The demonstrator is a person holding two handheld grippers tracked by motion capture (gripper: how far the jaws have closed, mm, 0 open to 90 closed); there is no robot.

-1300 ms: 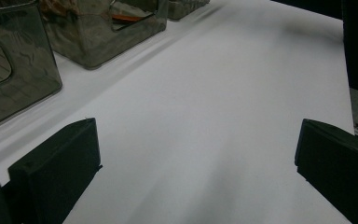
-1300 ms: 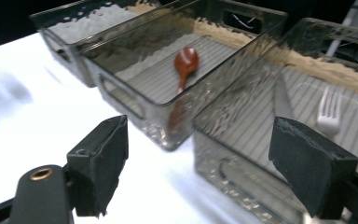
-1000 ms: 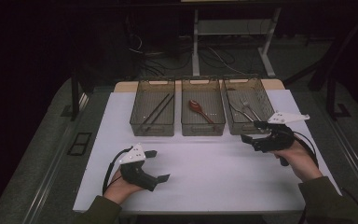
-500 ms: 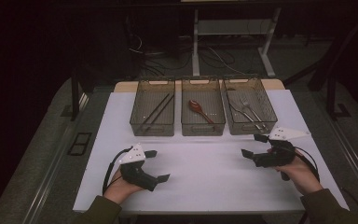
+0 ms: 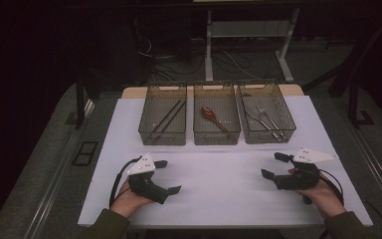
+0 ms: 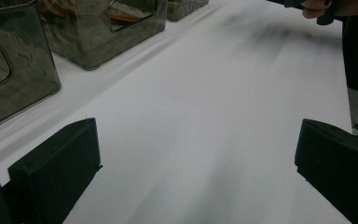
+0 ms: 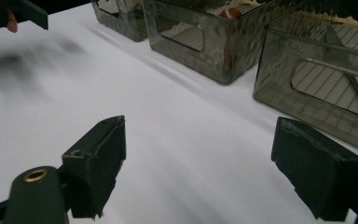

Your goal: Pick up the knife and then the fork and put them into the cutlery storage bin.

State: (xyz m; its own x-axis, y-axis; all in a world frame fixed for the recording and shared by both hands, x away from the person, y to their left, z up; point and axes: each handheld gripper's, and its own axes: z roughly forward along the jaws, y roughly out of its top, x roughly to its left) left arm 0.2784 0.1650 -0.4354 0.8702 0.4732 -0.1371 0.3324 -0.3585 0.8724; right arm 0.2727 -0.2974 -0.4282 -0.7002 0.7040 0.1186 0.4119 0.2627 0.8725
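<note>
On the white table sheet point(image 5: 219, 174), near the front edge, my left gripper point(image 5: 168, 177) rests at the left and my right gripper point(image 5: 274, 166) sits low at the right. Both point inward toward each other, each open with nothing between the jaws. In the left gripper view my left gripper point(image 6: 196, 158) spans bare white sheet; in the right gripper view my right gripper point(image 7: 198, 163) does the same. Three smoky clear bins stand in a row behind: the left bin point(image 5: 163, 121) holds dark chopsticks, the middle bin point(image 5: 217, 121) a red-brown spoon point(image 5: 213, 116), the right bin point(image 5: 267, 119) metal cutlery.
A wide stretch of white sheet lies between the two grippers and the bins. Beyond the table's far edge are a desk frame point(image 5: 248, 30) and floor cables point(image 5: 179, 55). The surroundings are dark.
My right gripper has come back from beside the right bin toward the front edge and sunk lower over the sheet. The left gripper has stayed in place.
</note>
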